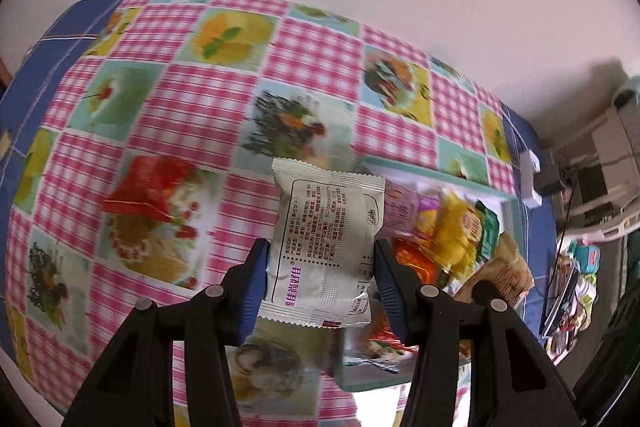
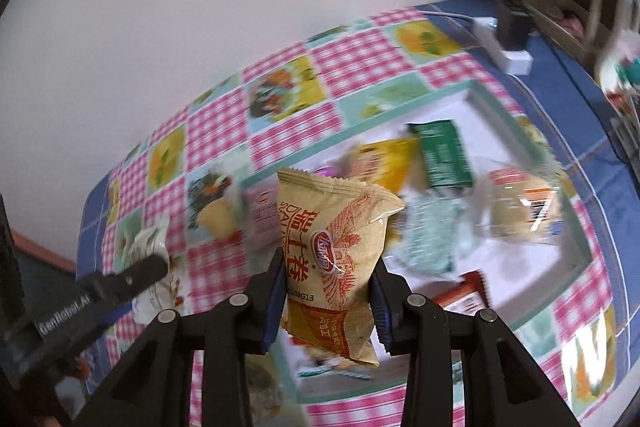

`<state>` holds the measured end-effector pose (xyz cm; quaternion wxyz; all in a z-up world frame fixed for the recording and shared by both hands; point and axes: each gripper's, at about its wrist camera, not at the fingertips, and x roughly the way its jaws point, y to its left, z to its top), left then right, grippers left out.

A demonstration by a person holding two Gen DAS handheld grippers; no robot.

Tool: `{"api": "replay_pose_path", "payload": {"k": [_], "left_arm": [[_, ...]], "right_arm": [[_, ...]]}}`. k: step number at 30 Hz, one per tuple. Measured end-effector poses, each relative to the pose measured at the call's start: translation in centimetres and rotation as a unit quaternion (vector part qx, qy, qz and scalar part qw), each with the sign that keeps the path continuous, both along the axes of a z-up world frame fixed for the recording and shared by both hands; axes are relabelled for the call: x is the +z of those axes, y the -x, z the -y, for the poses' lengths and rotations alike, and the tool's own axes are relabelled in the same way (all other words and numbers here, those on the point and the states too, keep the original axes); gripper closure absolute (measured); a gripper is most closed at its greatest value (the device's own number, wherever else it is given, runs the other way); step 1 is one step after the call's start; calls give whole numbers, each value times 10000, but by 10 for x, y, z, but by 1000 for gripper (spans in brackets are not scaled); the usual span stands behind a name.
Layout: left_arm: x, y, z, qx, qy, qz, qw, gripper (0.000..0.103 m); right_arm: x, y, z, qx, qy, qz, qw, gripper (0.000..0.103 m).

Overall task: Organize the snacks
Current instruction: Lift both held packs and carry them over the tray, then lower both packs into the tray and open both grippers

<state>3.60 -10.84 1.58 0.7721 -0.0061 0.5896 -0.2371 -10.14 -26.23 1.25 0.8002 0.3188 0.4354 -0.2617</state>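
Left gripper (image 1: 320, 275) clamps a white snack packet (image 1: 326, 247) just left of the tray (image 1: 460, 179). Right gripper (image 2: 328, 291) pinches a tan egg-roll packet (image 2: 336, 259) above it. Both look light, crinkly, slippery; best gripped mid-body.

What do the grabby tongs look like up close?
Both tongs are black plastic. The left tongs and right tongs each have two angled arms with triangle-shaped holes, round silver pins at the joints, and blue ribbed pads on the inner faces of the fingers. From the right camera, the left one's side shows white lettering that looks like "GenRobot.AI". No cables or sleeves show.
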Motion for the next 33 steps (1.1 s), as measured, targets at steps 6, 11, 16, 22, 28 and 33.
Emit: {"api": "replay_pose_path", "payload": {"k": [6, 11, 16, 22, 28, 33], "left_arm": [[-18, 18, 39, -306, -113, -30, 9995, 49], [-35, 26, 63, -573, -236, 34, 9981, 49], [-54, 26, 76, -699, -446, 77, 9965, 49], [-53, 25, 79, -770, -411, 209, 9960, 49], [-52, 30, 85, -948, -362, 204, 9946, 49], [-54, 32, 90, -995, -381, 167, 9942, 49]], "right_arm": [[-7, 24, 33, -427, -94, -37, 9990, 63], [-15, 41, 56, -717, -171, -69, 9973, 63], [-26, 49, 70, -882, -273, -183, 9956, 63], [-33, 45, 73, -845, -311, -270, 9956, 63], [-33, 41, 69, -791, -261, -320, 9960, 63], [-32, 39, 69, -754, -215, -352, 9963, 63]]}}
